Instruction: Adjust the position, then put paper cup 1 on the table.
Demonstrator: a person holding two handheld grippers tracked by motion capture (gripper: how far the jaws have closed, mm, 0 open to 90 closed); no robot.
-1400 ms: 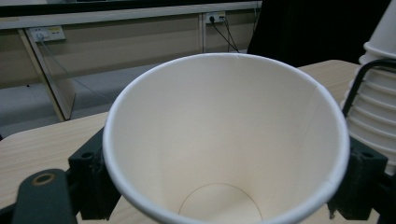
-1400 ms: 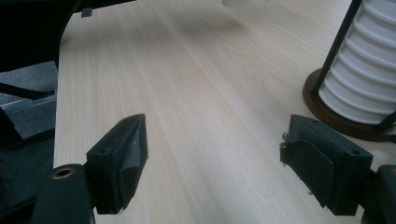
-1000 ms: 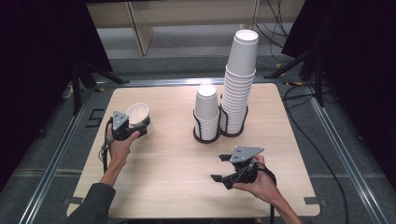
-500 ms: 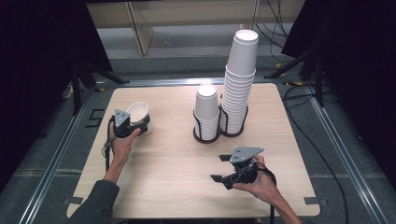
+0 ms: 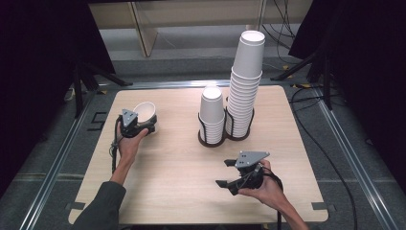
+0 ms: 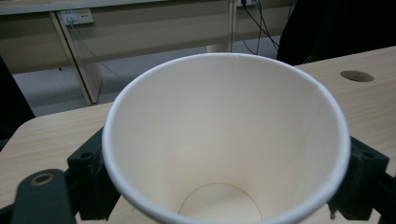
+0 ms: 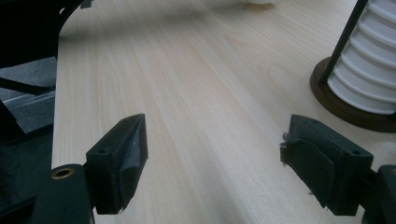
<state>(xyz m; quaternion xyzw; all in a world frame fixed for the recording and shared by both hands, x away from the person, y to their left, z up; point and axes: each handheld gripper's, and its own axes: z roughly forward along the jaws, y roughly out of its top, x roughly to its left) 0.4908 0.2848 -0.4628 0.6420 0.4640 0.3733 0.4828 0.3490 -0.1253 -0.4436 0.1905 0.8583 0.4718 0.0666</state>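
A white paper cup (image 5: pixel 143 111) lies tilted in my left gripper (image 5: pixel 146 122) over the left part of the wooden table (image 5: pixel 182 167), its mouth turned back toward the hand. In the left gripper view the cup (image 6: pixel 224 140) is seen from its open end, and the left gripper (image 6: pixel 224 191) is shut on it with a black jaw on each side. My right gripper (image 5: pixel 223 173) hovers near the front right of the table, open. In its own view the right gripper (image 7: pixel 215 168) has only bare wood between its jaws.
A dark double wire holder (image 5: pixel 225 139) stands mid-table, with a short stack of white cups (image 5: pixel 212 115) beside a tall stack (image 5: pixel 245 81). The short stack (image 7: pixel 369 70) and the holder's base (image 7: pixel 345 109) lie ahead and right of the right gripper. Cables trail off the table's right side.
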